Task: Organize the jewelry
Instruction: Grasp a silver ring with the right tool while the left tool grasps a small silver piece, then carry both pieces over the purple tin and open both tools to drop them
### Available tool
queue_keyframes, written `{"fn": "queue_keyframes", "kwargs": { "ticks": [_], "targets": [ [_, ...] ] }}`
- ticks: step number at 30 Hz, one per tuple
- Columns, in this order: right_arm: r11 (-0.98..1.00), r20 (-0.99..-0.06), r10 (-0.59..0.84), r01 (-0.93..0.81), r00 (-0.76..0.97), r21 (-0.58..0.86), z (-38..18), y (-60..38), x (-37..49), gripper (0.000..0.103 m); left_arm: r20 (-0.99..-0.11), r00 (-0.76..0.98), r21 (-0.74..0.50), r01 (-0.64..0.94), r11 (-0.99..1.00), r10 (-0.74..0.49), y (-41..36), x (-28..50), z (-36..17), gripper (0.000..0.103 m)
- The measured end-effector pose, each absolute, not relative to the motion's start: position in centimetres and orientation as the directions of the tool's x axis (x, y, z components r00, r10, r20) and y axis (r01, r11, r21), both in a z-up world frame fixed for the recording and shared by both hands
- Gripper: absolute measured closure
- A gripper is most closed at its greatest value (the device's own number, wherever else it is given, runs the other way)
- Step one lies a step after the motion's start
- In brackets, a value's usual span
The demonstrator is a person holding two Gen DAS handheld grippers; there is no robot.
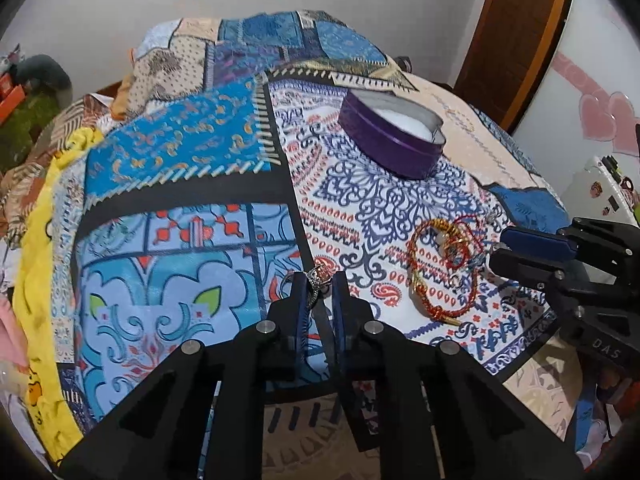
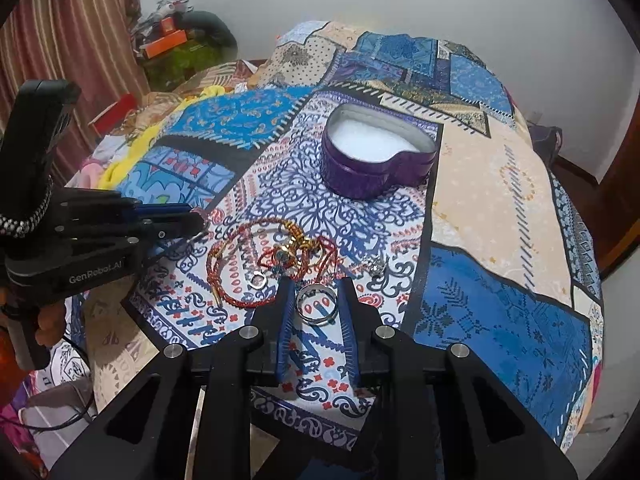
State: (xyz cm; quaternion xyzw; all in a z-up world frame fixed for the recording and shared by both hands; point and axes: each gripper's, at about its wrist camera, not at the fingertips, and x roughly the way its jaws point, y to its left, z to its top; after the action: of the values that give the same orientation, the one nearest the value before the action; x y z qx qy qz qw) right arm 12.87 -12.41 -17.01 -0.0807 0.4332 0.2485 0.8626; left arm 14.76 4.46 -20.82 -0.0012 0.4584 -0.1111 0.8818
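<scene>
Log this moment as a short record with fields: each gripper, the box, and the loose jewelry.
left gripper: shut on a small silver ring
right gripper: shut on a plain silver ring
purple box: heart-shaped, open, white lining, nothing in it
red bracelet: on the bedspread beside tangled red cords
small ring: loose, inside the bracelet loop

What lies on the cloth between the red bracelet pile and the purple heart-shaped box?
Nothing: between the red bracelet pile and the purple heart-shaped box only bare patterned bedcover shows, in both wrist views.
</scene>
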Motion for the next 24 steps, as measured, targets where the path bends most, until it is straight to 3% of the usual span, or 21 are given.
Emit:
{"fn": "queue_keyframes", "kwargs": {
  "ticks": [24],
  "targets": [
    [0.912,-0.589,0.356,-0.406,0.725,0.052,-9.5,-13.5,16.5,0.083,-0.632,0.747,-0.099,0.187,0.977,-0.207,3.4,17.1,-12.1,0.092]
  ]
}}
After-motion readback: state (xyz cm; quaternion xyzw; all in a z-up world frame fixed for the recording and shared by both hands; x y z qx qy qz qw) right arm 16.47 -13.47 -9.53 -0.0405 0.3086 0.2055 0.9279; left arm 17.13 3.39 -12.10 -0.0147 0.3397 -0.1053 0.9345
